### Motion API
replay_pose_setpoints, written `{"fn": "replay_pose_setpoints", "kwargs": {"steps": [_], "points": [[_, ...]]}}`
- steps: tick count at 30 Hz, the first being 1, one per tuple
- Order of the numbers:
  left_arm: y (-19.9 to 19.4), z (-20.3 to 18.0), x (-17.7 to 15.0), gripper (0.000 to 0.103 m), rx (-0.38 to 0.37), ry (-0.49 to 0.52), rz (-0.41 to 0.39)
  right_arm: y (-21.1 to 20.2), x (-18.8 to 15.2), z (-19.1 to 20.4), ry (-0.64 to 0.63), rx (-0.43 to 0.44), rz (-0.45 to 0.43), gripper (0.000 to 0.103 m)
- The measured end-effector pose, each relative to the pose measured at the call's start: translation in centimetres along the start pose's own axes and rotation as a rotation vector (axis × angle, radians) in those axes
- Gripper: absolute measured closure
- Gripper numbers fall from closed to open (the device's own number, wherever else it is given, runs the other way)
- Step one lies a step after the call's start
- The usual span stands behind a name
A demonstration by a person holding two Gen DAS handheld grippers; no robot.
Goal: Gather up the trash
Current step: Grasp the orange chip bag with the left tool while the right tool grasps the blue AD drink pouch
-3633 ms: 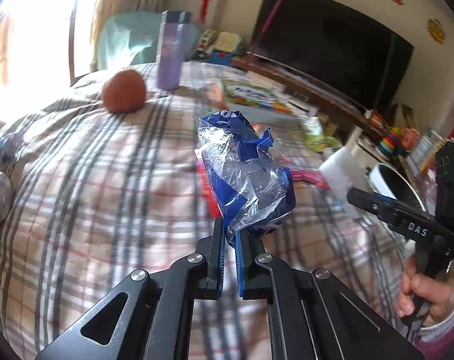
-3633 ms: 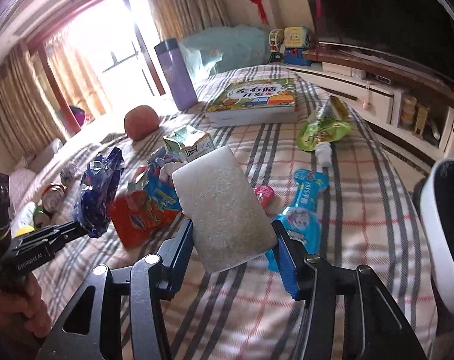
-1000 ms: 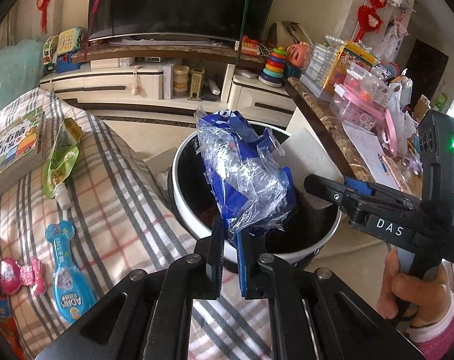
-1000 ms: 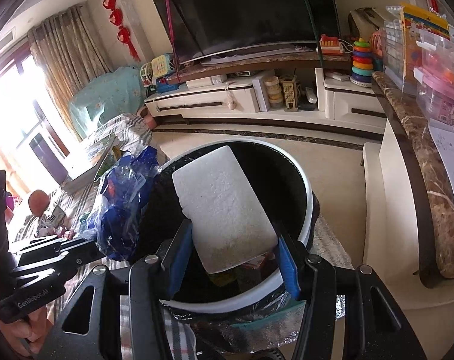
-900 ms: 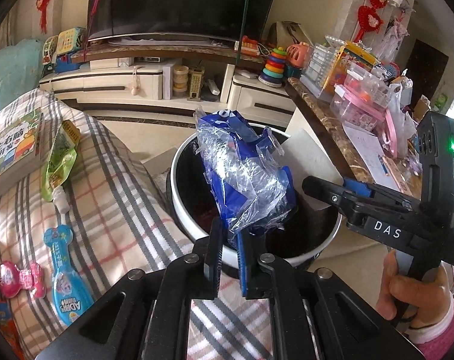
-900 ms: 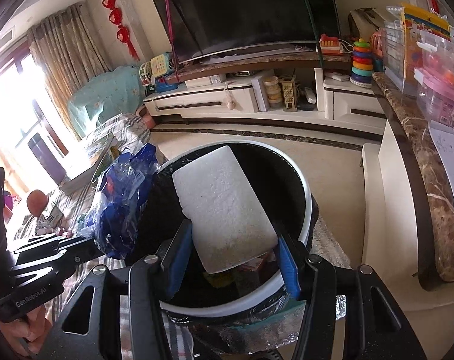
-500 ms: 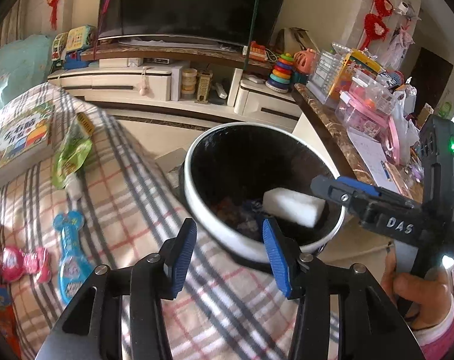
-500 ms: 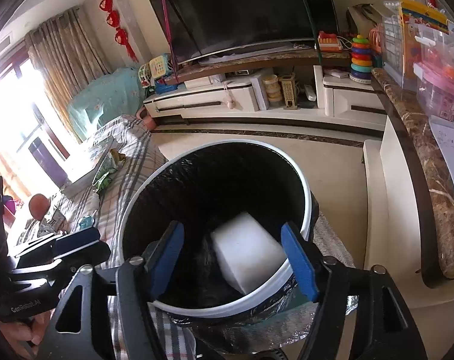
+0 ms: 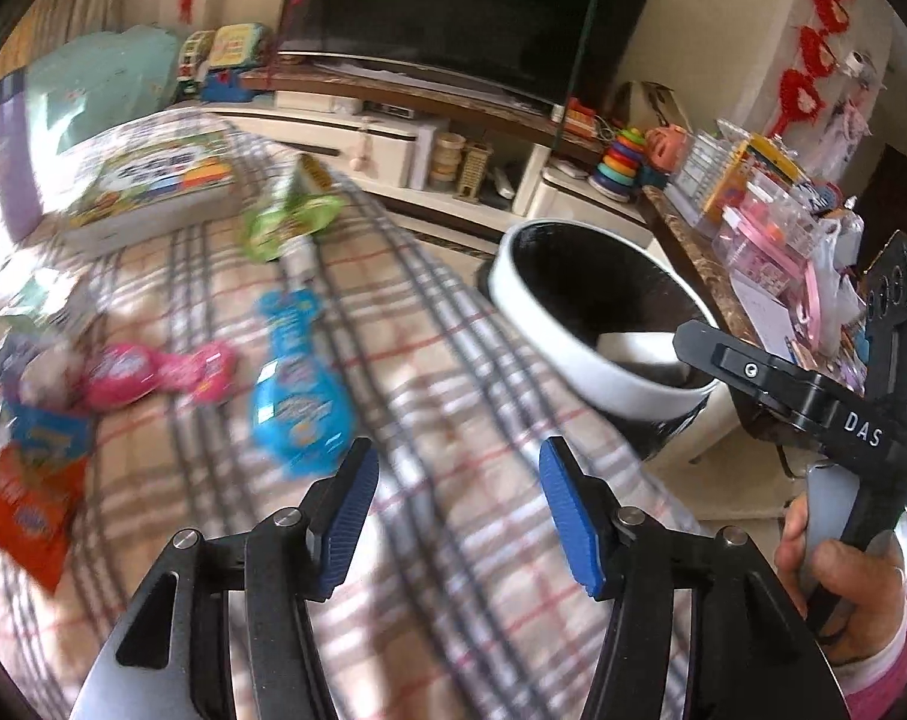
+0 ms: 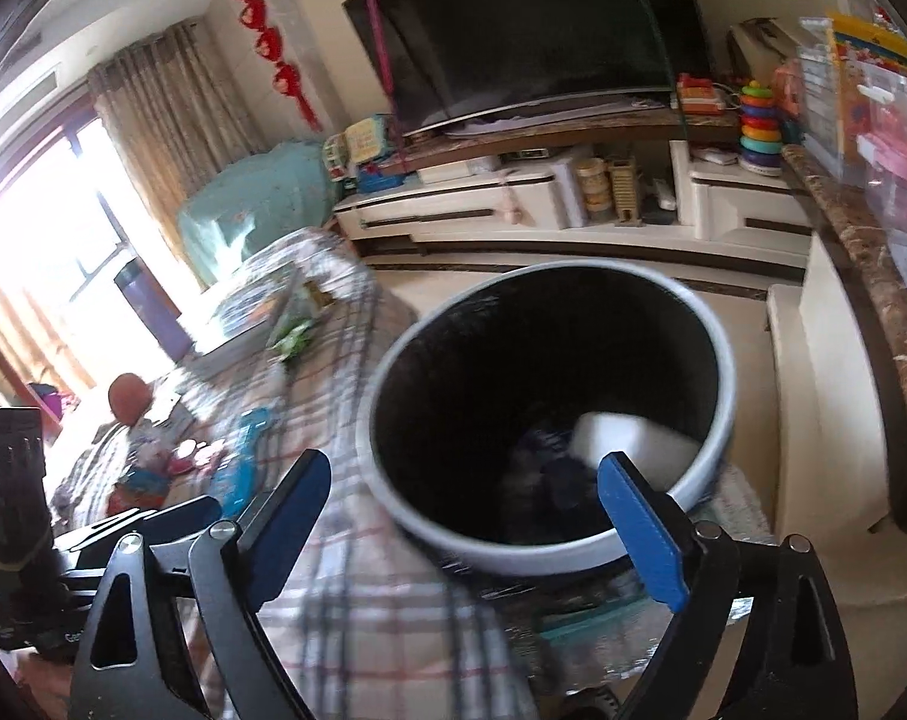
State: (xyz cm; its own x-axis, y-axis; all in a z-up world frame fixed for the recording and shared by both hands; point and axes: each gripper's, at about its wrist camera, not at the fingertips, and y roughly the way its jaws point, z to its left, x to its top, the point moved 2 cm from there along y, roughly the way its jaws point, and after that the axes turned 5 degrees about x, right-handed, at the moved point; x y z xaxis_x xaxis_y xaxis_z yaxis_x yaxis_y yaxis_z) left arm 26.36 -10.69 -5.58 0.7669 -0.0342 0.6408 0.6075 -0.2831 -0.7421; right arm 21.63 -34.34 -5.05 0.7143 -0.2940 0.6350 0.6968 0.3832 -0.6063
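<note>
On the plaid-covered bed (image 9: 441, 372), an orange wrapper (image 9: 27, 498) lies near the left edge, then pink packets (image 9: 153, 369), a blue packet (image 9: 294, 396) and a green pouch (image 9: 285, 222); the left gripper (image 9: 453, 510) has just been opening, fingers released and empty; beyond the bed's right edge stands the bin (image 10: 549, 552), white foam block (image 10: 627, 441) inside; the right gripper (image 10: 477, 534), also just opened, grasps nothing.
</note>
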Motion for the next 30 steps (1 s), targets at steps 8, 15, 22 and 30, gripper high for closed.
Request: {"fn": "replay_pose_setpoints", "kwargs": {"steps": [8,15,22,30], "points": [[-3.9,4.4,-2.8,0.047,0.046,-0.089,-0.009,1.5,-2.1,4.6,-0.019,0.089,0.043,0.009],[-7.1,6.9,-5.1,0.047,0.081,-0.158,-0.037,3.1,-3.9,8.2,-0.078,0.118,0.090,0.009],[-9.3,8.7,-6.8,0.047,0.116,-0.195,-0.065,4.2,-5.5,10.9,-0.124,0.114,0.094,0.009],[-11.1,11.1,-7.5,0.047,0.155,-0.244,-0.088,5.4,-6.8,13.1,-0.152,0.114,0.097,0.009]]}}
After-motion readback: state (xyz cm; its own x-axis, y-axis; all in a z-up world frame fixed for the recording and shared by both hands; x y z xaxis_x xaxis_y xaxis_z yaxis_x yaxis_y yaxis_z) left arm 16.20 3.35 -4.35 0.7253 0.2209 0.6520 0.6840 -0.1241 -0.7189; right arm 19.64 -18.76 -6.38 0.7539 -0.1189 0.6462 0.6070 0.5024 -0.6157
